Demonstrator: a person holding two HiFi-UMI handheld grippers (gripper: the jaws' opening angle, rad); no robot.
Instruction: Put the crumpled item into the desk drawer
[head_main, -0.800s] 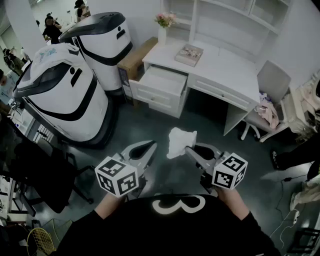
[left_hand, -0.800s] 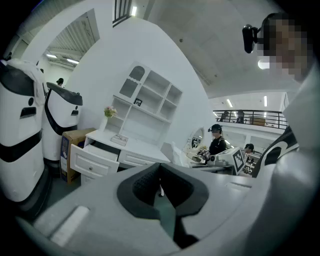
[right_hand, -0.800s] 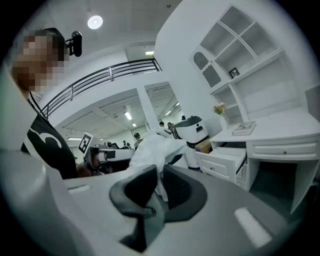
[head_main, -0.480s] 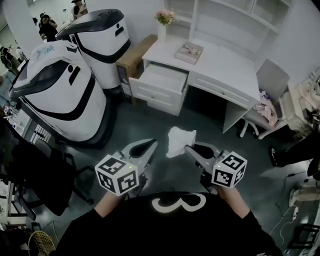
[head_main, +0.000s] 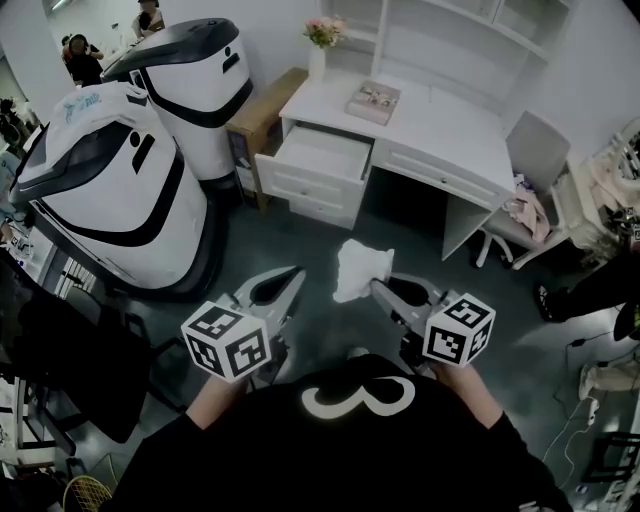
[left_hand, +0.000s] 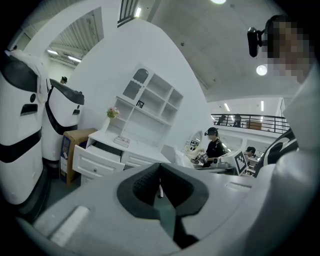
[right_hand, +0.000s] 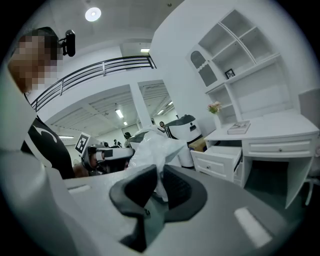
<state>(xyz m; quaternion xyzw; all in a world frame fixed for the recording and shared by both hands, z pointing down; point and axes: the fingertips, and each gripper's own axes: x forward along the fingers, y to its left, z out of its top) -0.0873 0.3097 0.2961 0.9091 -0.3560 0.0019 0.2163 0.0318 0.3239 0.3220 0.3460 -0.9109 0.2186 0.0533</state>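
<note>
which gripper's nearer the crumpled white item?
Right. The right gripper is clamped on the crumpled white item; the left gripper is shut with nothing in it, off to the item's left, not touching it.

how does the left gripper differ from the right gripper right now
The right gripper is clamped on the crumpled white item; the left gripper holds nothing. The left gripper's jaws are closed together, while the right gripper's jaws are kept slightly apart by the item pinched between them. Both are held out in front of the person and point toward the desk and its open drawer.
</note>
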